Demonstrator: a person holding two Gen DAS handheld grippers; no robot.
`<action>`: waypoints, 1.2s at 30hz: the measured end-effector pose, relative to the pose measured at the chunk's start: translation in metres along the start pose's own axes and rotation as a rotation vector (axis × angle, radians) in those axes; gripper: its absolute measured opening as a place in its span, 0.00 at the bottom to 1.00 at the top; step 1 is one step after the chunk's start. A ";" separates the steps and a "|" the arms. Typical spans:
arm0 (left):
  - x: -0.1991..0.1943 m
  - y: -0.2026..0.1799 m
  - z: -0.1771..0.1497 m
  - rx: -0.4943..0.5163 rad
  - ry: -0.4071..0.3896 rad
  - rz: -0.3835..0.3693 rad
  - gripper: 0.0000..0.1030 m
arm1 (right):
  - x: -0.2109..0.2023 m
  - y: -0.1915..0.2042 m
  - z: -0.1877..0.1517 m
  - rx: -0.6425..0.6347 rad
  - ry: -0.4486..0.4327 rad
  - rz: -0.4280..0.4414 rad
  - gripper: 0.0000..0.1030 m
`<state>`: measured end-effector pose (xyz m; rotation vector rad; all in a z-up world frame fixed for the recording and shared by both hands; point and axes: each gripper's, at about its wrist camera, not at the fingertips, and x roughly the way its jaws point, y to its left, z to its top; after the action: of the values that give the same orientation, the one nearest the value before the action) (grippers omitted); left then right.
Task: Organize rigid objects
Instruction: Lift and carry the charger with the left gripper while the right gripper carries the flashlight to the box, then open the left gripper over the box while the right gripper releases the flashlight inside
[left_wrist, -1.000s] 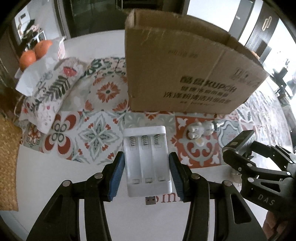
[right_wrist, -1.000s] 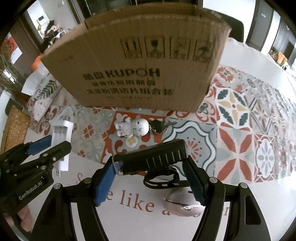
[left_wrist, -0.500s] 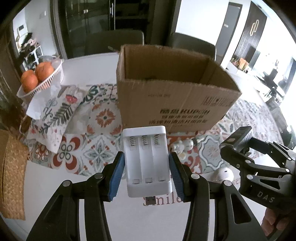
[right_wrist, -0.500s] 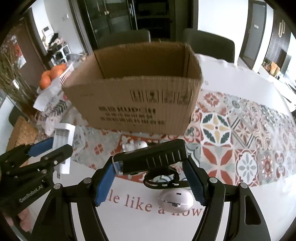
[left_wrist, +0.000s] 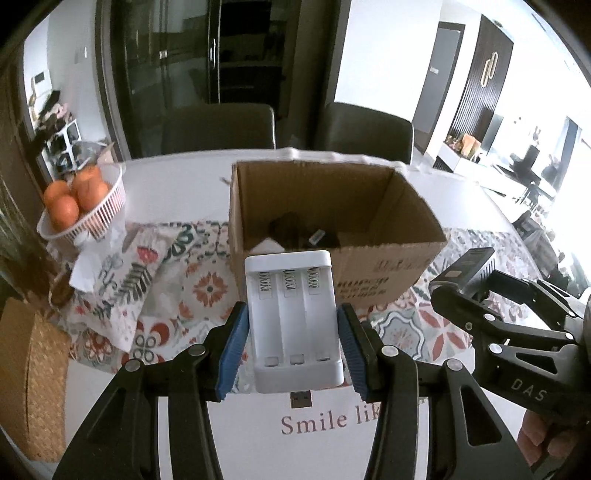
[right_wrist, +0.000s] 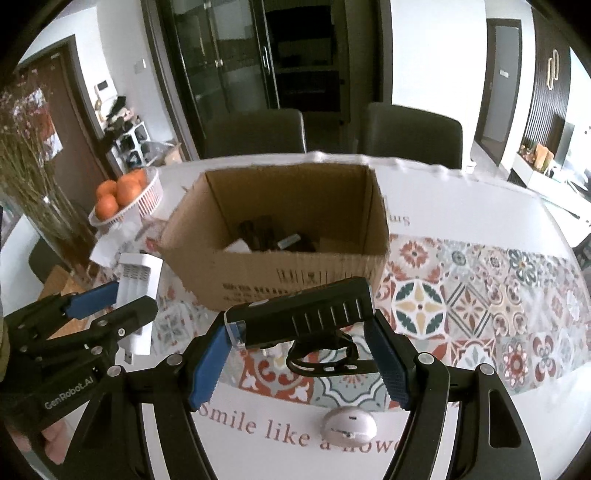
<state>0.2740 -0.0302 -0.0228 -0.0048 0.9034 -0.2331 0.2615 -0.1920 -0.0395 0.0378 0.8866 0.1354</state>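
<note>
Cardboard box (right_wrist: 280, 236) stands open-topped on the far desk (right_wrist: 461, 210); left tongs (left_wrist: 291, 343) grip a white charger (left_wrist: 293, 321), right tongs (right_wrist: 299, 354) a black light (right_wrist: 303, 314), both on its near side.

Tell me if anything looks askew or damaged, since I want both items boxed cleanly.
Nothing looks damaged or spilled. The black bike light sits tilted across the right gripper, clamped by its ends. The white battery charger sits straight in the left gripper. The cardboard box stands upright and open.
</note>
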 end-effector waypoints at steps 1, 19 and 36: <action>-0.002 0.000 0.003 0.004 -0.006 -0.002 0.47 | -0.002 0.000 0.002 0.001 -0.007 -0.001 0.70; -0.016 -0.004 0.057 0.061 -0.096 0.004 0.47 | -0.017 -0.002 0.053 -0.003 -0.115 0.005 0.70; 0.027 -0.002 0.103 0.066 -0.039 0.015 0.47 | 0.031 -0.016 0.095 0.038 -0.014 0.033 0.71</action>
<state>0.3699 -0.0472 0.0205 0.0587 0.8563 -0.2479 0.3556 -0.2018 -0.0048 0.0893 0.8747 0.1489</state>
